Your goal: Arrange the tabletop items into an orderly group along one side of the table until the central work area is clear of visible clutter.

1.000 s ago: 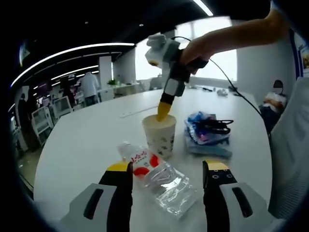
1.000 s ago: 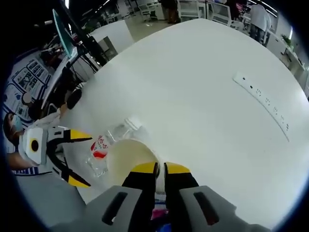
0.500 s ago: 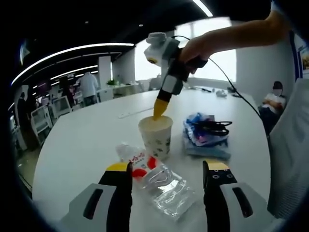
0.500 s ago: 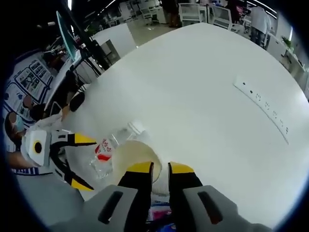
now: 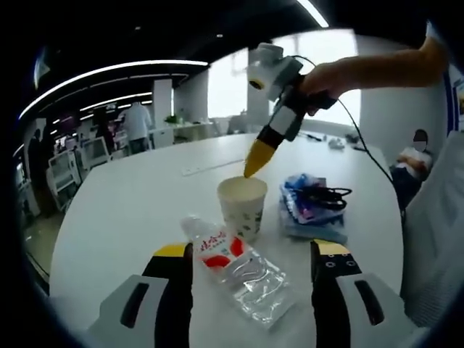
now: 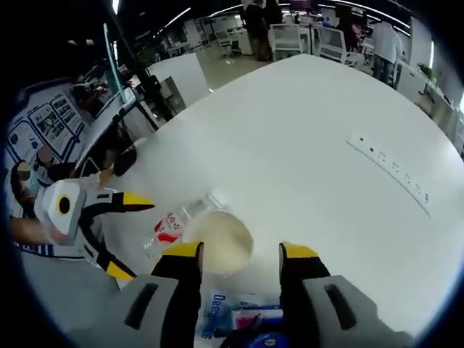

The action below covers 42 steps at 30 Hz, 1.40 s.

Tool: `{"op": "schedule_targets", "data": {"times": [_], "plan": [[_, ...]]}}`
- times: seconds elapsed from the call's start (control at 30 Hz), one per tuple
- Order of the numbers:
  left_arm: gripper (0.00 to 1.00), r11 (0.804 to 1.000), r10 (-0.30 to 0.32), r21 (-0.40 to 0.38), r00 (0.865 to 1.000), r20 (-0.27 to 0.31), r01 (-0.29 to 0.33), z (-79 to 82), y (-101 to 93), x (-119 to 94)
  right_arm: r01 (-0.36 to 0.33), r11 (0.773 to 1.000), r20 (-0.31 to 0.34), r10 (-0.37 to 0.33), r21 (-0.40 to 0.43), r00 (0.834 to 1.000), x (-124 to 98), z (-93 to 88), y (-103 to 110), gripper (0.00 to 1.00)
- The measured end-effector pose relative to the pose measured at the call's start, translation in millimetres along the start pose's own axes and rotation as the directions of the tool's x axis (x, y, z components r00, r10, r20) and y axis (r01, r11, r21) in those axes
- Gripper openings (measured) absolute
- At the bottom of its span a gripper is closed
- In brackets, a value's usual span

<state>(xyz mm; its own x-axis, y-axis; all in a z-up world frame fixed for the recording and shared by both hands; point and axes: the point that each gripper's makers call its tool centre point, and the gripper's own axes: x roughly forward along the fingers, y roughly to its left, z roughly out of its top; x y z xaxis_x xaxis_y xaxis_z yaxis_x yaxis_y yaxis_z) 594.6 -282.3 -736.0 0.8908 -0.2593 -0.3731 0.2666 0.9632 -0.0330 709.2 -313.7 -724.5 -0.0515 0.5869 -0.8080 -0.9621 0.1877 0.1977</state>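
A white paper cup (image 5: pixel 243 206) with a green print stands upright on the white table (image 5: pixel 123 210). In front of it lies a crushed clear water bottle (image 5: pixel 235 264) with a red label, between the jaws of my open left gripper (image 5: pixel 250 254), which touch nothing. My right gripper (image 5: pixel 255 165) hangs just above the cup's far rim. In the right gripper view, my right gripper (image 6: pixel 241 251) stands open over the cup (image 6: pixel 217 243), clear of its rim. The bottle (image 6: pixel 170 225) lies beside the cup, with the left gripper (image 6: pixel 109 235) open near it.
A pile of blue packets (image 5: pixel 312 206) with a black cable on top sits right of the cup; the packets (image 6: pixel 225 319) also lie under my right jaws. A white power strip (image 6: pixel 391 170) runs across the far table. People and office chairs stand beyond the table's edge.
My right gripper opened, let go of the cup's rim and rose a little above it. The cup stands where it was. The left gripper stayed open near the bottle.
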Motion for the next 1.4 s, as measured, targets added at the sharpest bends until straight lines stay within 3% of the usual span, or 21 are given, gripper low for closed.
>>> {"op": "schedule_targets", "data": {"times": [0.43, 0.67, 0.8, 0.97, 1.13, 1.4], "plan": [[0.73, 0.999, -0.016, -0.047, 1.000, -0.015, 0.015, 2.3, 1.8, -5.3, 0.015, 0.999, 0.053, -0.017, 0.046, 0.998, -9.0, -18.5, 9.4, 0.58], [0.83, 0.994, -0.019, -0.107, 0.999, -0.033, 0.015, 2.6, 0.2, -13.5, 0.009, 0.998, 0.063, -0.013, 0.067, 0.998, -14.5, -24.9, 15.4, 0.59], [0.88, 0.995, -0.021, -0.097, 0.999, -0.039, 0.017, 5.5, -2.9, -18.9, 0.003, 0.997, 0.070, -0.008, 0.076, 0.998, -16.4, -27.3, 21.3, 0.59], [0.91, 0.991, -0.023, -0.132, 0.999, -0.048, 0.017, 7.7, -5.5, -24.2, -0.005, 0.996, 0.079, -0.002, 0.090, 0.997, -21.0, -32.0, 23.9, 0.59], [0.95, 0.993, -0.026, -0.119, 0.997, -0.072, 0.017, 9.0, -7.5, -28.1, -0.012, 0.995, 0.083, 0.004, 0.099, 0.997, -24.9, -39.2, 31.0, 0.59], [0.95, 0.991, -0.014, -0.134, 0.998, -0.060, 0.005, 21.3, -10.1, -35.4, -0.028, 0.994, 0.097, 0.017, 0.109, 0.995, -33.6, -51.2, 34.4, 0.59]]}}
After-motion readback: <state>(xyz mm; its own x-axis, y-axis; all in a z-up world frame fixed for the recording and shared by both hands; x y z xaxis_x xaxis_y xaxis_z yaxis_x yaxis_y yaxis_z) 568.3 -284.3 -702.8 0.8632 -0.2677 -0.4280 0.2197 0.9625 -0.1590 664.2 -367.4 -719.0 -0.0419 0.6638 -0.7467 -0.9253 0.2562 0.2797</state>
